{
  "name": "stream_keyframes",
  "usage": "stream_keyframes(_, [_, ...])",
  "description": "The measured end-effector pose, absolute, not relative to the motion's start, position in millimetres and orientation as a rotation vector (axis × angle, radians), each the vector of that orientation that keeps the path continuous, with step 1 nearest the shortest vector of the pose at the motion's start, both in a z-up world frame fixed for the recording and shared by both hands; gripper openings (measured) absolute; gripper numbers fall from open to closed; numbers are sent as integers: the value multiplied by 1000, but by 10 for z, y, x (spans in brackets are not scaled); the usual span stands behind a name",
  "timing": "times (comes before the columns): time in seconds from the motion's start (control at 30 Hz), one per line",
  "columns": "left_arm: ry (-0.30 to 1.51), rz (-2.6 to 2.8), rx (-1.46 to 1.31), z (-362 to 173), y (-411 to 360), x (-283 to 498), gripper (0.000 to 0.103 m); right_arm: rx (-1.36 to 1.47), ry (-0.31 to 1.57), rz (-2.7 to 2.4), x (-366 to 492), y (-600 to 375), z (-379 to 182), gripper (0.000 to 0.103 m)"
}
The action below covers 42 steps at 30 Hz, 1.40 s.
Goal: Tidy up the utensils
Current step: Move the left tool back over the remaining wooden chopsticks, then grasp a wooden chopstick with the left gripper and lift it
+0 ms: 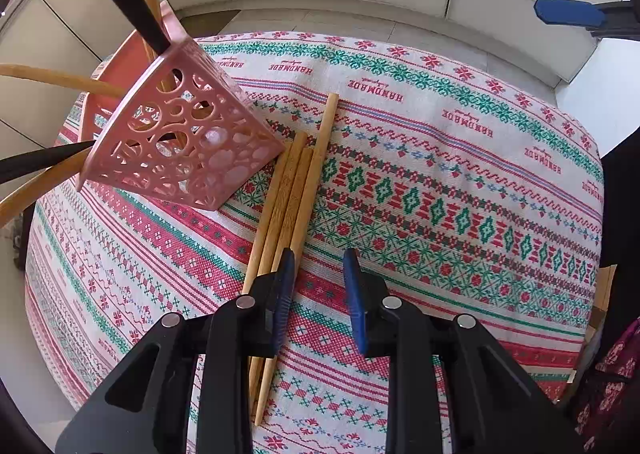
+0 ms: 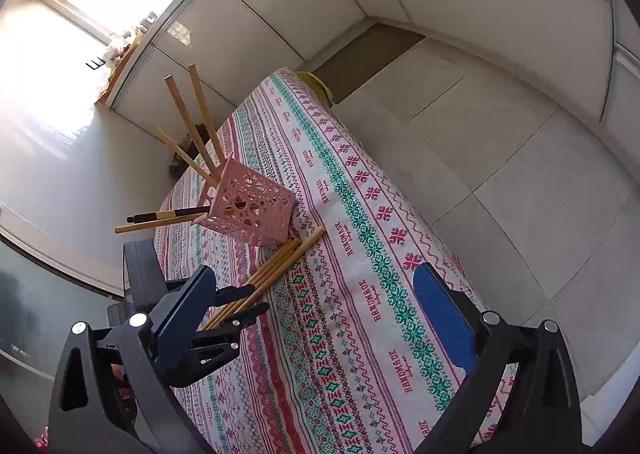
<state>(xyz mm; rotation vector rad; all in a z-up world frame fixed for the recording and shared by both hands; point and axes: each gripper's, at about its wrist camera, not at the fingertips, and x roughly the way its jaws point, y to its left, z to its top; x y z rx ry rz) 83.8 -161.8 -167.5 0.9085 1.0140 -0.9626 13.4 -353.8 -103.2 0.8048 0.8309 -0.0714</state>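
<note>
Four loose chopsticks (image 1: 294, 190) lie bundled on patterned tablecloth (image 1: 460, 182), just beside pink holder (image 1: 180, 142) — holder already carries several sticks; left gripper (image 1: 318, 266) part-spread, pinching nothing, left finger over bundle; right gripper (image 2: 316, 318) spread wide, empty.

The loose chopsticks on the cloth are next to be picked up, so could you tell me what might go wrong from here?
1. The left gripper has nothing between its pads; the loose chopsticks lie beside one finger, so closing could miss or nudge them.
2. They lie packed together, so several may lift or scatter.
3. The pink perforated holder sits close by with chopsticks leaning out; a bump could tip it.
</note>
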Motion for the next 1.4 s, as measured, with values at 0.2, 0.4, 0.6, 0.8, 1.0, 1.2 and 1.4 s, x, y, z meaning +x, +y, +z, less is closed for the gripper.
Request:
stream_keyframes(0.2, [1012,-955,899,-1764,-1648,950,25,811,843,-92,131,-3571,-1066,96])
stream_keyframes(0.4, [1084,-963,879,-1853,-1710,1026,32,817,866,-101,149,-3569,-1107,96])
stream_keyframes(0.6, [1068,-973,933,-1882,-1710,810,12,825,921,-108,197,-3560,-1214,96])
stream_keyframes(0.8, [1141,-915,774,-1890,-1606,612,7,842,975,-121,231,-3558,-1330,96])
stream_keyframes(1.0, [1178,-854,508,-1851,-1277,467,6,863,1093,-91,303,-3396,-1586,96])
stream_keyframes(1.2, [1110,-885,437,-1623,-1102,175,6,892,1126,26,381,-3133,-1700,96])
stream_keyframes(1.4, [1032,-938,460,-1454,-1113,2,7,790,1059,50,397,-2996,-1595,96])
